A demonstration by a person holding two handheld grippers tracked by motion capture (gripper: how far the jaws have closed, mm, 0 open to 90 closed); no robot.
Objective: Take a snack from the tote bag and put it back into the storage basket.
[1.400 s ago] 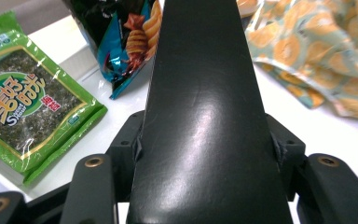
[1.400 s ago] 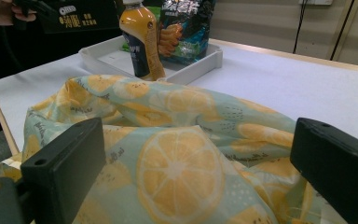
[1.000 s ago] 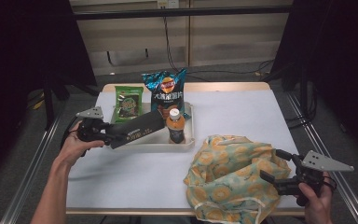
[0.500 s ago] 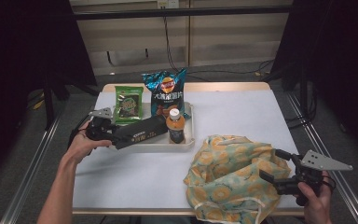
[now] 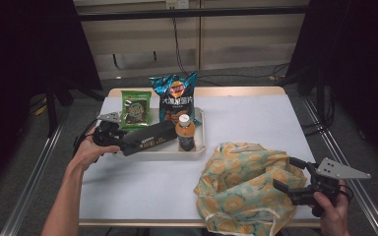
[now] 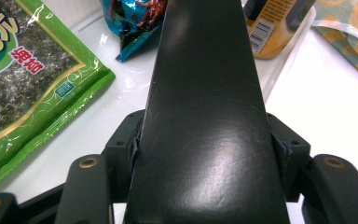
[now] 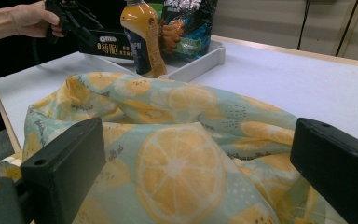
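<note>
The left tongs [image 5: 120, 142] grip one end of a long black biscuit box [image 5: 150, 138]. In the left gripper view the two pads sit flush against the box's [image 6: 205, 116] narrow sides. The jaws have just been opening a little, with the box between them, so the hold may be easing; I cannot tell for certain from these views whether the pads have begun to lift off.

The box lies across the front rim of the white tray [image 5: 200, 129], which stands toward the far left of the bench [image 5: 256, 118]. Its long axis runs straight out from the left tongs, slanting toward the orange-capped drink bottle [image 5: 185, 132] that stands upright in the tray just beyond the box's far end. A blue crisp bag [image 5: 176, 94] leans behind the bottle, and a green seaweed packet [image 5: 136, 109] lies at the tray's left end.

The right tongs [image 5: 289, 174] stand wide open with nothing between them, at the bench's near right corner, facing a lemon-print cloth bag [image 5: 241, 184] heaped just in front of them.

The left hand [image 5: 91, 150] has the box. The bag lies well apart from it, toward the near right, so the coming move likely swings the box lengthwise toward the bag's mouth, where the right tongs are nearer.
</note>
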